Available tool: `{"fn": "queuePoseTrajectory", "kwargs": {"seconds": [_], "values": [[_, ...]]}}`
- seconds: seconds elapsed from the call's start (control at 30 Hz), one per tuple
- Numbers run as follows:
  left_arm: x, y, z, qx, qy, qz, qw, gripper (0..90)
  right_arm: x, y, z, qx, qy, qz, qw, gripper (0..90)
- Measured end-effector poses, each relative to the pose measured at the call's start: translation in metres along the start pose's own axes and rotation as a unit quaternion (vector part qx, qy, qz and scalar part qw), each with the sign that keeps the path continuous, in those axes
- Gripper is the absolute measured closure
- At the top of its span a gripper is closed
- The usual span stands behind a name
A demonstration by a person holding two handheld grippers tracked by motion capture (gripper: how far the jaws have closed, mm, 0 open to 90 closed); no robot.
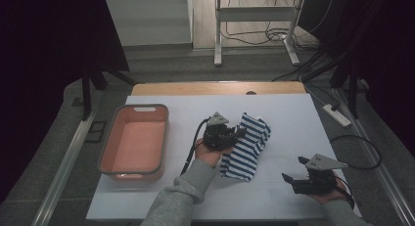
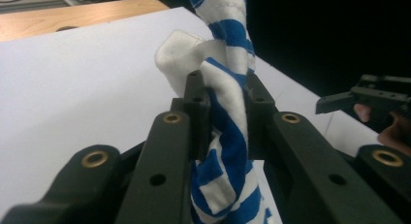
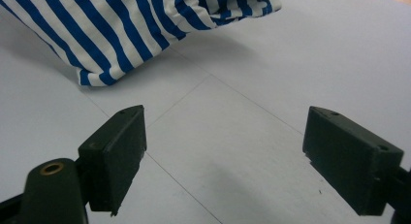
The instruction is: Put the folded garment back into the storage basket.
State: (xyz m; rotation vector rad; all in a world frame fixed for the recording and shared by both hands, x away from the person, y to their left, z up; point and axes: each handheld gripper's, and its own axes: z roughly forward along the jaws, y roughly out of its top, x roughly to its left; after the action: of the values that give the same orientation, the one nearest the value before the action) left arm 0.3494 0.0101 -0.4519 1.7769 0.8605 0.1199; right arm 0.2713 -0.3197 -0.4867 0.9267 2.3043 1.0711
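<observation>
High view first: the left tool [image 1: 234, 133] sits at centre frame, clamped on a bunched edge of the blue-and-white striped cloth [image 1: 247, 150], which hangs from the grip with its lower end trailing on the white table [image 1: 293, 118] just right of centre. Holding one edge up like that looks meant to let the fabric drop open under its own weight. At lower right the right tool [image 1: 292, 170] waits low over the table, jaws apart, well apart from the cloth, as if ready to take a free corner. An empty pink tub [image 1: 134, 142] with a grey rim stands at left, near enough to receive the cloth later, I would guess.

Left gripper view: the two black jaws meet at mid-frame on a twisted rope of the striped cloth [image 2: 228, 117], a white fold bulging above them. The pinch takes several layers, so the hold seems secure but not neat. The right tool [image 2: 334, 102] shows at the right edge.

Right gripper view: the right tool [image 3: 223, 156] has its jaws standing wide at the bottom with bare table between them; the striped cloth [image 3: 121, 30] drapes across the upper left, one folded corner resting on the table, a likely point to grab.
</observation>
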Motion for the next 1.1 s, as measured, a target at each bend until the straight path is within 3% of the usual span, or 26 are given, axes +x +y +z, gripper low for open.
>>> {"fn": "queuePoseTrajectory", "kwargs": {"seconds": [1.1], "values": [[-0.013,0.014,-0.031,-0.048,-0.004,0.014,0.9988,76.6,-0.001,0.001,-0.002,-0.010,-0.009,0.001,0.9999,16.6]]}}
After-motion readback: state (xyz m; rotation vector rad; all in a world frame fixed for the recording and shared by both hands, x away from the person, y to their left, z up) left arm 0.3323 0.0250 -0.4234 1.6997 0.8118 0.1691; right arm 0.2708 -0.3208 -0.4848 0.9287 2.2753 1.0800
